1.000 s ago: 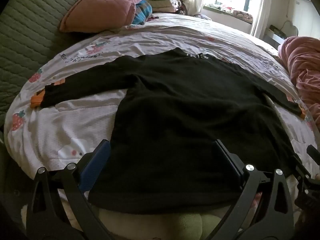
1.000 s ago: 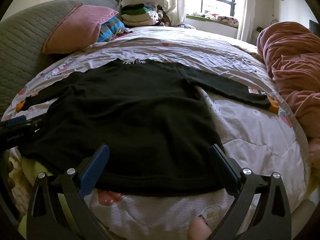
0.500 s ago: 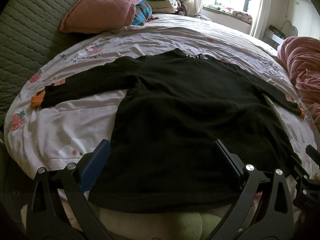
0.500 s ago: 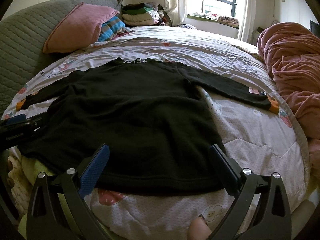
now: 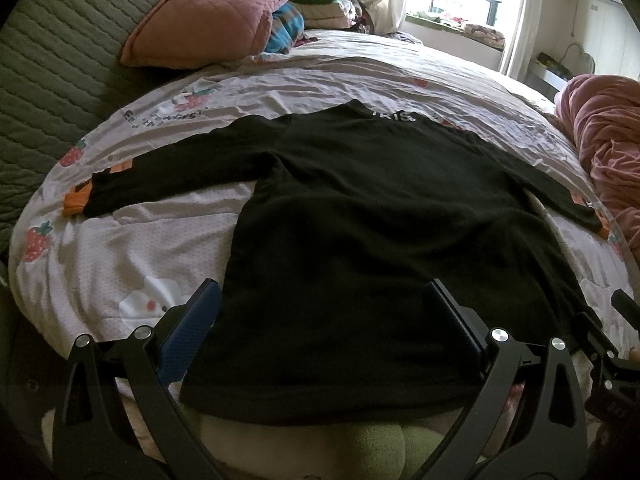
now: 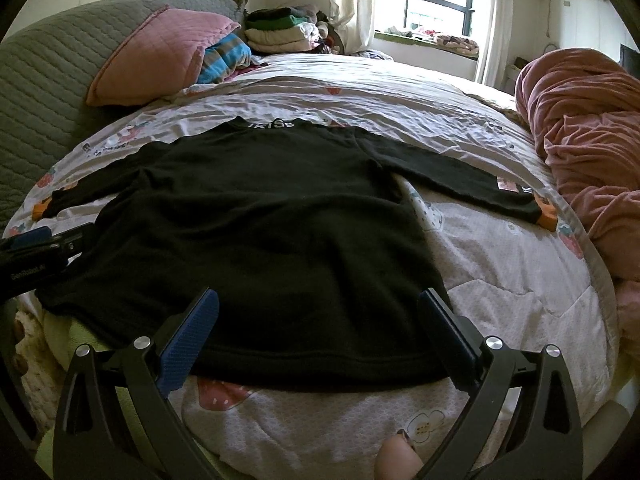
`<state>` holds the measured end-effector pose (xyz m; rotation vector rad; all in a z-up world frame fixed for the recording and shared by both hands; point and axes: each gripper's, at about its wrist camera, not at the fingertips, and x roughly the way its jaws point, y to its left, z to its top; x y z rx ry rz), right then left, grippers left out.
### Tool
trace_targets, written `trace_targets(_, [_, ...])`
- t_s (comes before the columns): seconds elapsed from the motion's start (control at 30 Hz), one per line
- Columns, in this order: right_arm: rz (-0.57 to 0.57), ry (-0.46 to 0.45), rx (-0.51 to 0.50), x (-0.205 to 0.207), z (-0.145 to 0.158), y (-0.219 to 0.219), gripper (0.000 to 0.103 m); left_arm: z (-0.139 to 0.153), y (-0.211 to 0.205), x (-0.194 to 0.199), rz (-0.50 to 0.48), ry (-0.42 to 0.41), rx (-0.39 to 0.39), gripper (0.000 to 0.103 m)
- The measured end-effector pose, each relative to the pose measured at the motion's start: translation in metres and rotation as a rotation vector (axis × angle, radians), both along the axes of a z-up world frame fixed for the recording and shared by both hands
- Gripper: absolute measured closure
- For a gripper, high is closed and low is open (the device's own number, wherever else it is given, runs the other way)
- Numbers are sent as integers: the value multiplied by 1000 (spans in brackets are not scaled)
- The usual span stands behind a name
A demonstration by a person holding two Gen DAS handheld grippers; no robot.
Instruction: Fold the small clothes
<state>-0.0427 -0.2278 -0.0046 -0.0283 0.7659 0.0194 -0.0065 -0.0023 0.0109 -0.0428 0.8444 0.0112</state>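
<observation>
Across the quilted bed [image 5: 120,264] our black top [image 5: 360,240] lies flat. Left gripper [image 5: 320,316] and right gripper [image 6: 318,320] gape wide, empty; we risk bunching the hem.

I hold both grippers level at the near edge: left gripper [image 5: 324,320] with jaws spread wide, right gripper [image 6: 320,320] likewise wide, the two side by side.

Daylight poured in from the window [image 6: 424,4] at the back, blown out white. The black shirt [image 5: 360,248] swallowed all detail. Near edges sat dim, fisheye bent the bed [image 6: 520,272] round, corners went black.
</observation>
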Motion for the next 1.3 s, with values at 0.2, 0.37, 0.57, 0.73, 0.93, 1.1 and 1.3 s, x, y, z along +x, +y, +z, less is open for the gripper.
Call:
trace_targets(0.2, [2, 0, 0, 0, 0, 0, 4, 1, 1, 0, 0, -1, -2, 8])
trace_targets(0.37, [8, -1, -3, 1, 2, 1, 4, 0, 1, 0, -1, -2, -1, 8])
trace_targets(0.57, [11, -1, -4, 2, 2, 3, 4, 0, 1, -1, 0, -4, 0, 8])
trace_targets(0.73, [19, 0, -1, 3, 1, 5, 4, 3, 0, 3, -1, -2, 1, 8])
trace_targets(0.93, [19, 0, 5, 9, 0, 3, 4, 3, -4, 13, -9, 3, 7, 8])
trace_targets(1.1, [15, -4, 16, 18, 1, -2, 4, 2, -10, 25, -20, 17, -2, 8])
trace_targets(1.3, [14, 5, 22, 36, 2, -12, 4, 2, -20, 42, -27, 20, 9, 8])
